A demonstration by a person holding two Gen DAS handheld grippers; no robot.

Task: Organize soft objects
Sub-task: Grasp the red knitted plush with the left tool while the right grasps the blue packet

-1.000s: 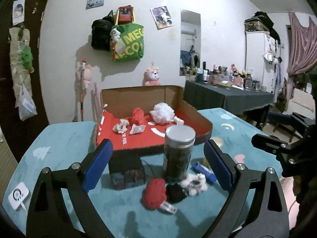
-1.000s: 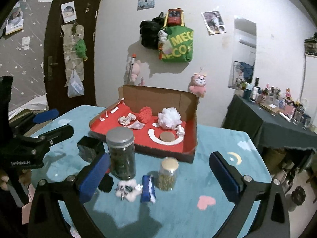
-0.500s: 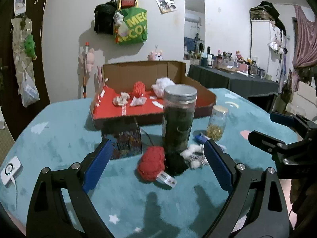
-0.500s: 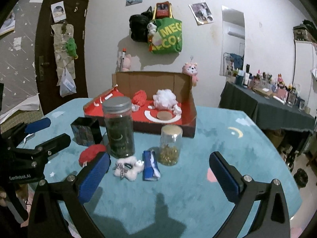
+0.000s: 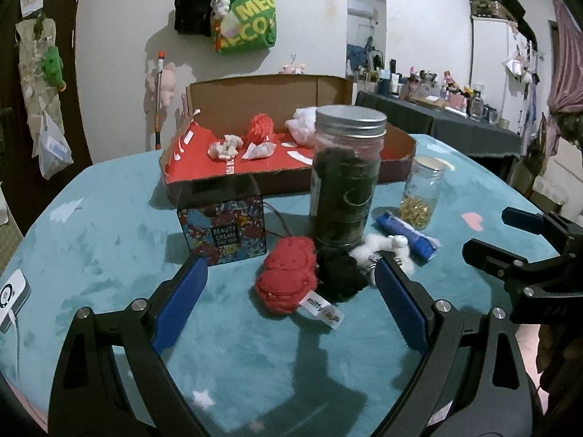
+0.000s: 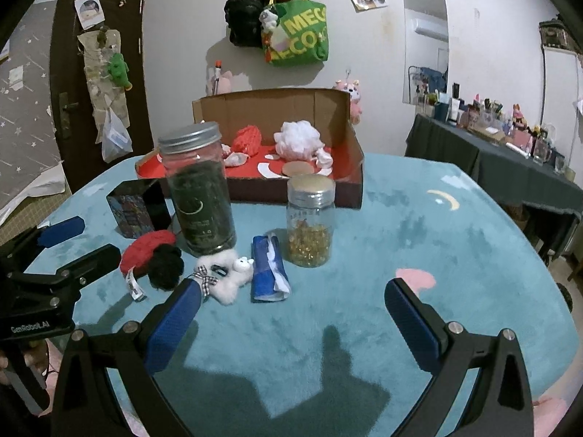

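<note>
Both claws are wide apart and hold nothing. The left claw [image 5: 288, 291] hangs low over the teal surface [image 5: 109, 247], and the red plush [image 5: 286, 278] lies directly ahead between its two pads, touching the black plush [image 5: 340, 273] on its right side. The long axis of the red plush runs forward, away from the claw, so I judge the pads can close across its narrow width. The right claw [image 6: 291, 309] is farther off; the white bear [image 6: 227, 276] lies ahead near its left pad. The cardboard box [image 5: 291, 153] with other soft things waits beyond the tall jar [image 5: 346, 178].
</note>
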